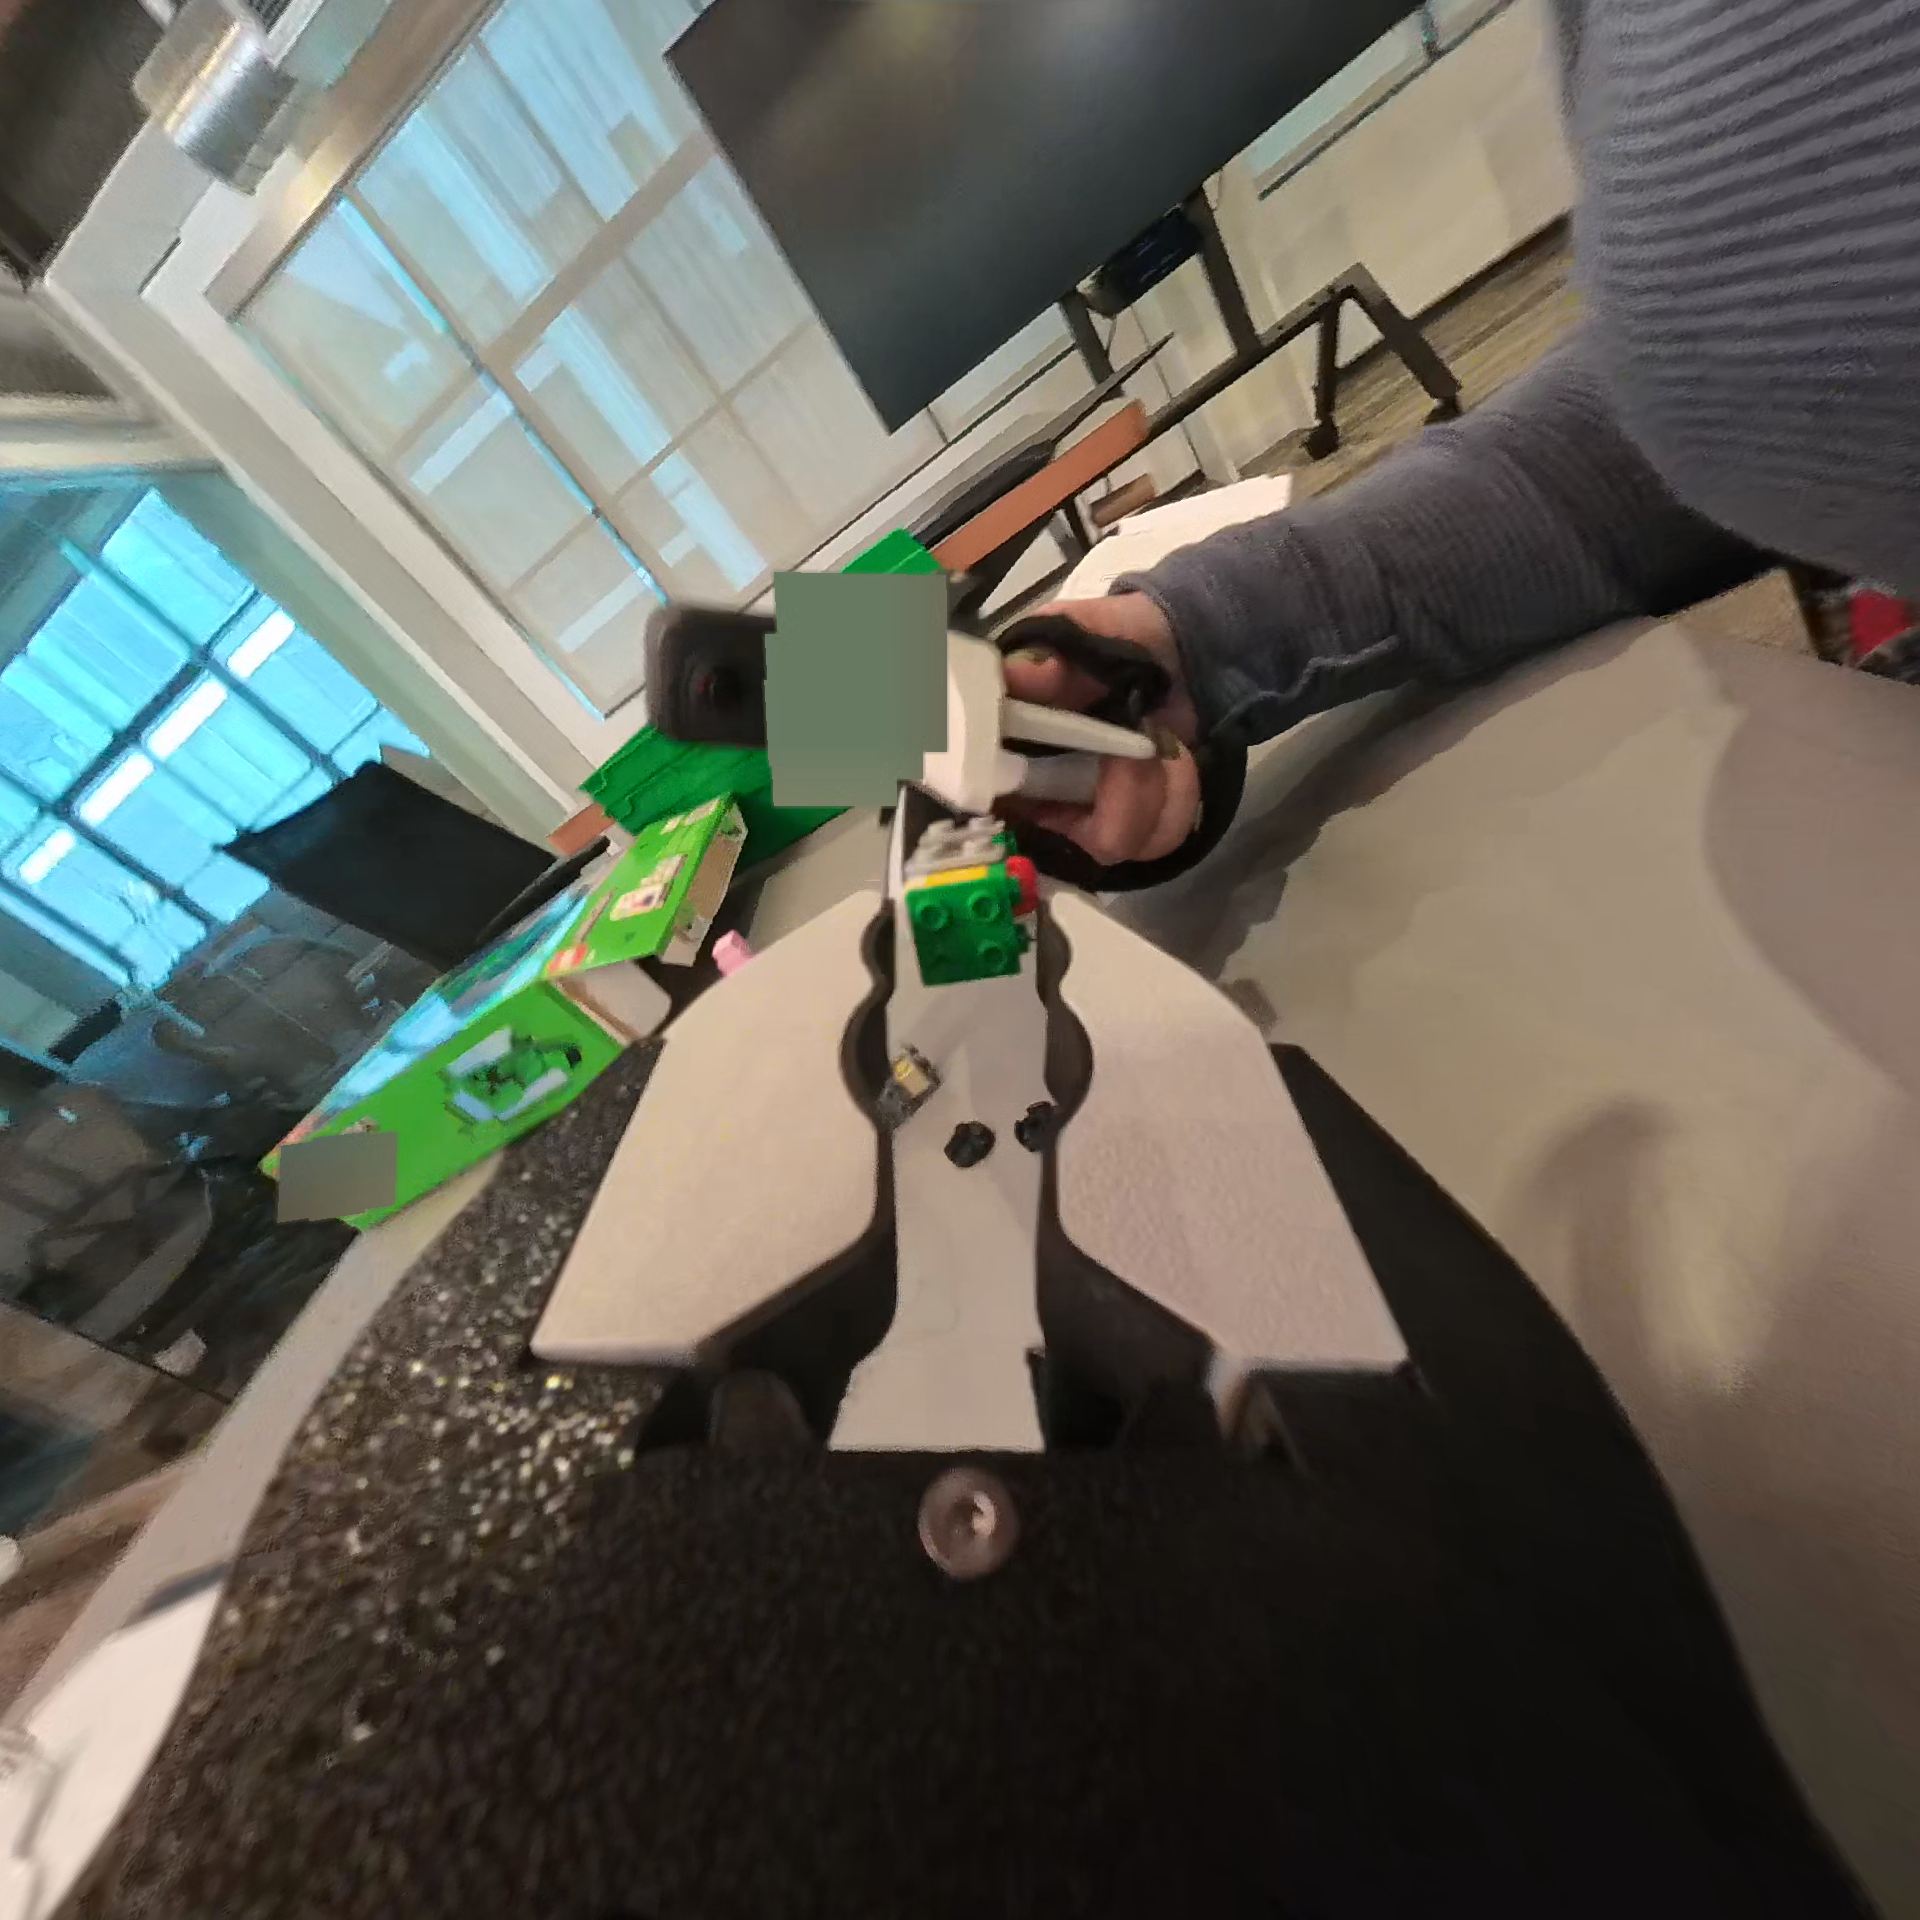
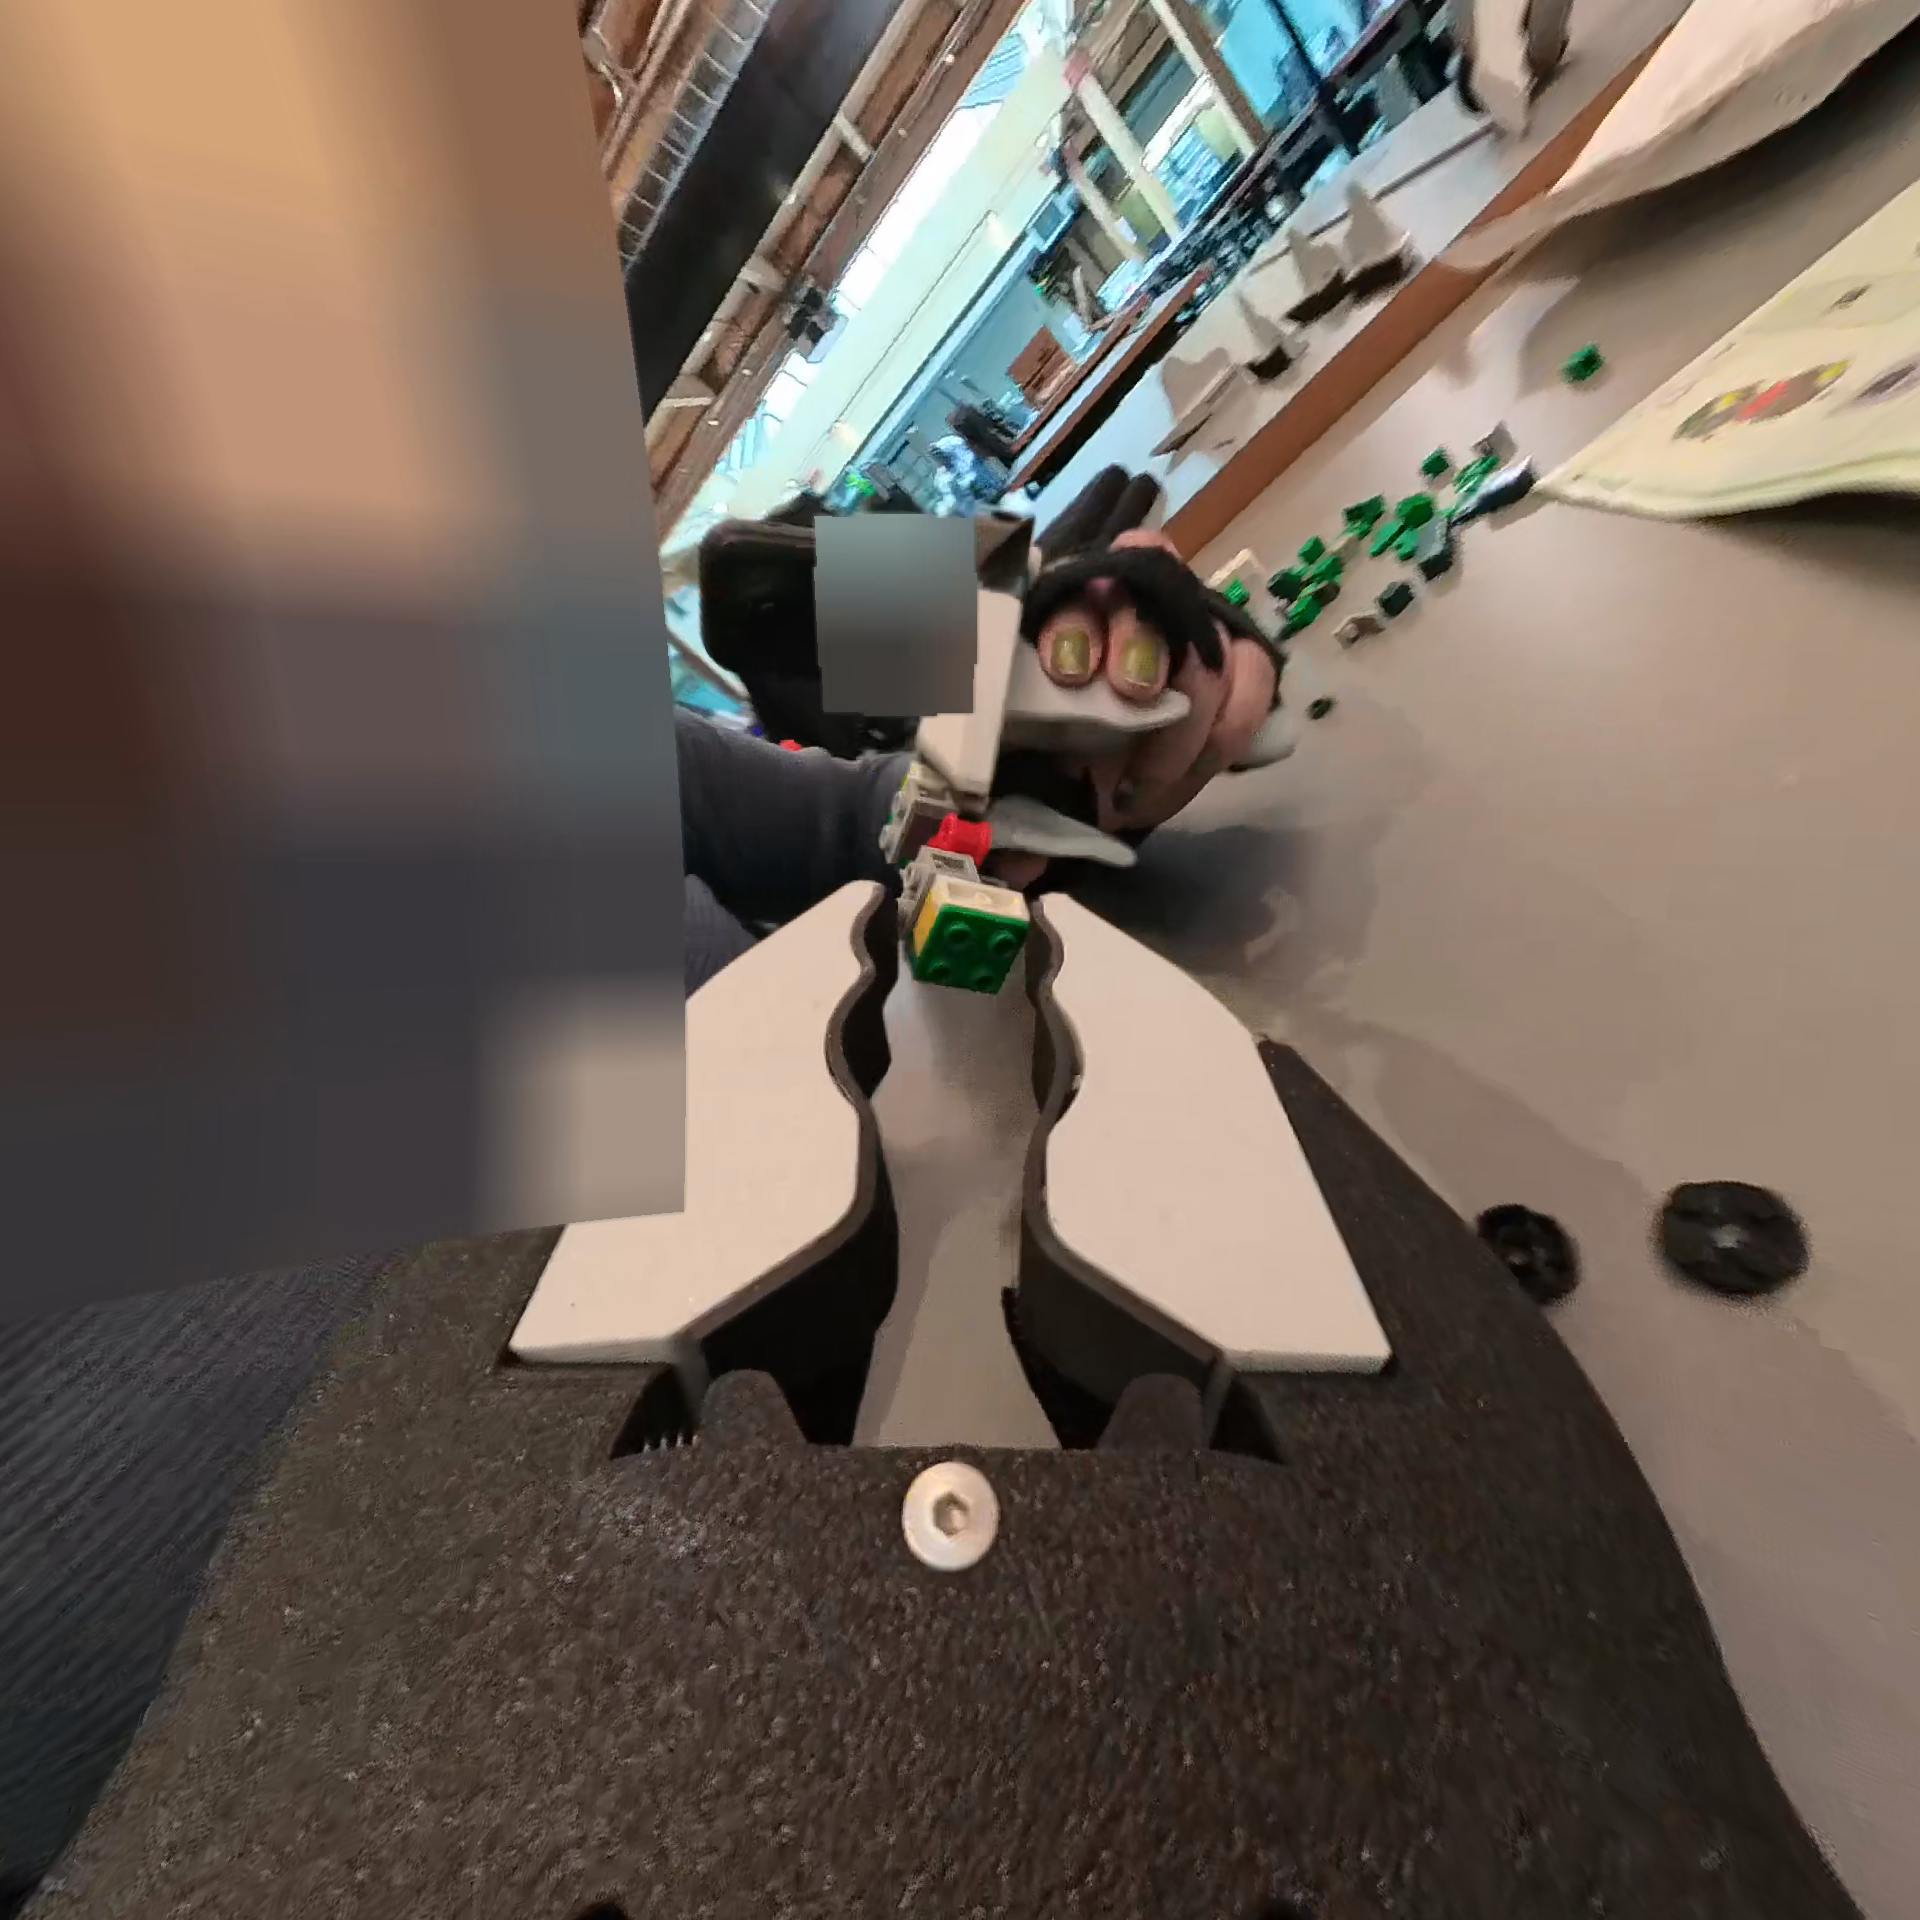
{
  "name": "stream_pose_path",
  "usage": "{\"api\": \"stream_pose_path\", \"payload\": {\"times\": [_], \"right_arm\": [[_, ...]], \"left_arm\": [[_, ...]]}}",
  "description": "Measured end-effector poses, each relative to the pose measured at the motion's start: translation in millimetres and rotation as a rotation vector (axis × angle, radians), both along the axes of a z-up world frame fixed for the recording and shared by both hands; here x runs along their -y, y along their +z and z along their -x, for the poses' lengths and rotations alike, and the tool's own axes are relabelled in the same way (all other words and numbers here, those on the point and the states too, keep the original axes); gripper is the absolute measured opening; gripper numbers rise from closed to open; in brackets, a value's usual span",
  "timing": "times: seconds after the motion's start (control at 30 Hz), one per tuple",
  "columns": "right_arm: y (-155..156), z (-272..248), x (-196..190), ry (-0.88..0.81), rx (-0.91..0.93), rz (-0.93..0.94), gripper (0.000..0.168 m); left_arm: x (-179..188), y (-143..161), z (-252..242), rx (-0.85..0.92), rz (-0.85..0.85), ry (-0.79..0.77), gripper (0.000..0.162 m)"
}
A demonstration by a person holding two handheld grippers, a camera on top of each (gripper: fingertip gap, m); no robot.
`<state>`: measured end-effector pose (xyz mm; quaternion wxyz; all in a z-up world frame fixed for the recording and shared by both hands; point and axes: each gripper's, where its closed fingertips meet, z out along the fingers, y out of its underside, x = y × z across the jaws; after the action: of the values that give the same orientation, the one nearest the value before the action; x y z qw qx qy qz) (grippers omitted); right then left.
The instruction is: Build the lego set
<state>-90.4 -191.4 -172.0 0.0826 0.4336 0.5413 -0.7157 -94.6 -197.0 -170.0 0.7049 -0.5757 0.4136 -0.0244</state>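
A small lego assembly (image 1: 966, 925) with a green 2x2 face, a yellow layer, grey parts and a red piece (image 1: 1023, 873) is held in the air between the two grippers, which face each other. My left gripper (image 1: 961, 914) is shut on its near end. In the right wrist view the assembly (image 2: 966, 940) shows another green studded face, and my right gripper (image 2: 961, 920) is shut on that end. The red piece (image 2: 958, 834) sits in the middle. A hand (image 1: 1101, 748) holds the right gripper beyond the assembly.
A green lego box (image 1: 468, 1039) and a green bin (image 1: 707, 769) lie at the left on the grey table (image 1: 1455, 935). Loose green bricks (image 2: 1351, 561), an instruction sheet (image 2: 1714, 416) and two black round pieces (image 2: 1730, 1236) lie on the table at the right. My two grippers' fingertips are within a few centimetres of each other.
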Motion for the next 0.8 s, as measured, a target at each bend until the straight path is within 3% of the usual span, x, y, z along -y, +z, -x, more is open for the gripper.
{"api": "stream_pose_path", "payload": {"times": [0.03, 0.13, 0.23, 0.37, 0.47, 0.6, 0.8], "right_arm": [[2, 0, -3, -0.024, -0.037, -0.032, 0.023], [2, 1, -12, -0.106, -0.167, -0.184, 0.023], [-1, 1, -16, -0.168, -0.307, -0.36, 0.023], [1, -4, -11, -0.203, -0.534, -0.575, 0.023], [-4, -4, -7, -0.224, -0.628, -0.718, 0.023], [-7, -2, -6, -0.243, -0.679, -0.8, 0.023], [-13, 5, -5, -0.278, -0.675, -0.822, 0.023]], "left_arm": [[-4, -1, 3, 0.039, 0.028, 0.017, 0.033], [-10, -6, 5, 0.187, 0.183, 0.003, 0.06], [-11, -6, 0, 0.339, 0.333, -0.06, 0.064], [-13, -14, -6, 0.4, 0.46, -0.082, 0.049], [-12, -13, -9, 0.419, 0.462, -0.098, 0.038], [-10, -16, -10, 0.409, 0.49, -0.112, 0.023], [-9, -22, -5, 0.39, 0.51, -0.105, 0.021]]}}
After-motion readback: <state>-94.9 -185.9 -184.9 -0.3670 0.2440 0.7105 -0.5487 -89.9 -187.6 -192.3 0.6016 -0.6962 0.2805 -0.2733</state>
